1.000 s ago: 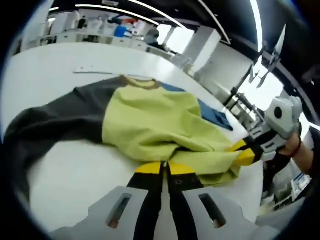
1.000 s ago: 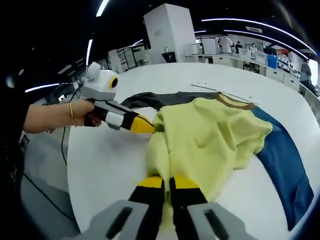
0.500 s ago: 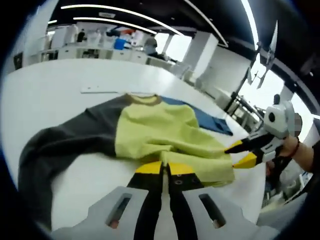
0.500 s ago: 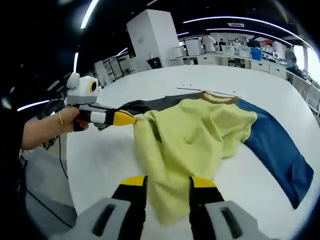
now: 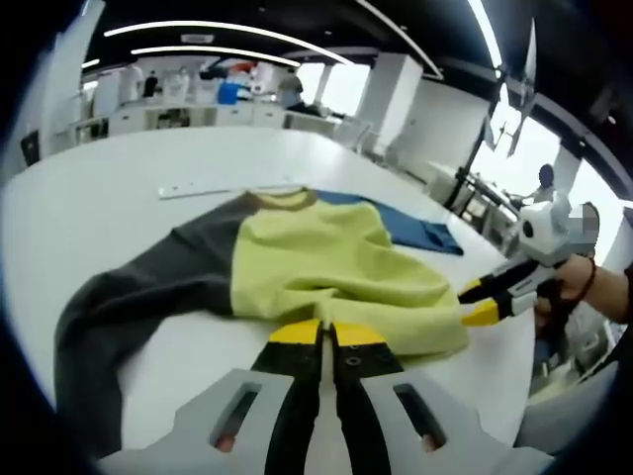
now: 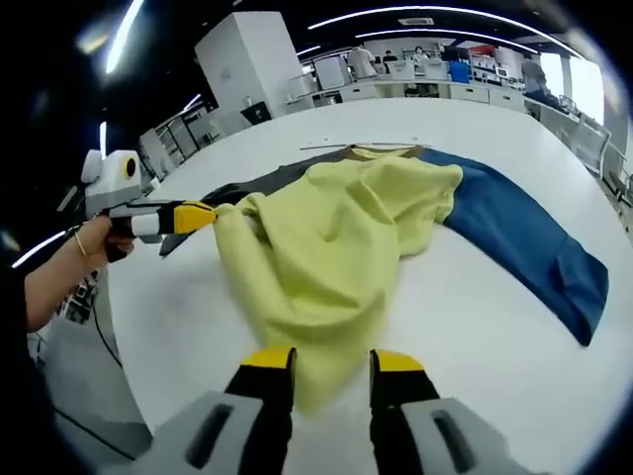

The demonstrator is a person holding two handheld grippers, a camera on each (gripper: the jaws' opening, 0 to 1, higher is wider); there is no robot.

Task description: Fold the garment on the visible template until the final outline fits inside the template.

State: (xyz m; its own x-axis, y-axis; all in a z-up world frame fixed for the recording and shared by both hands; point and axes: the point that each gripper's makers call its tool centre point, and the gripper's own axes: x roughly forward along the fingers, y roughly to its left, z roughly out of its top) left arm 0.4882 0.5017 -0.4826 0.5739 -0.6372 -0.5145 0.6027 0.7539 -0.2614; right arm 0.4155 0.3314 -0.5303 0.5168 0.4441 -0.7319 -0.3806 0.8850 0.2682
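Garment (image 6: 326, 247): yellow body rumpled on the white table (image 6: 475, 327); dark sleeve one side, blue sleeve (image 6: 524, 242) the other.
Left gripper (image 5: 326, 334): jaws closed, pinching the yellow hem.
Right gripper (image 6: 331, 361): jaws parted, fabric edge between, ungripped.
Template: cannot tell.
Risk: one-sided pull likely skews the fold, bunching cloth.

A large white table (image 5: 119, 188) carries the work. Beyond its far edge stand white counters (image 6: 435, 91) with people, and a tall white cabinet (image 6: 247, 54) rises left of them.
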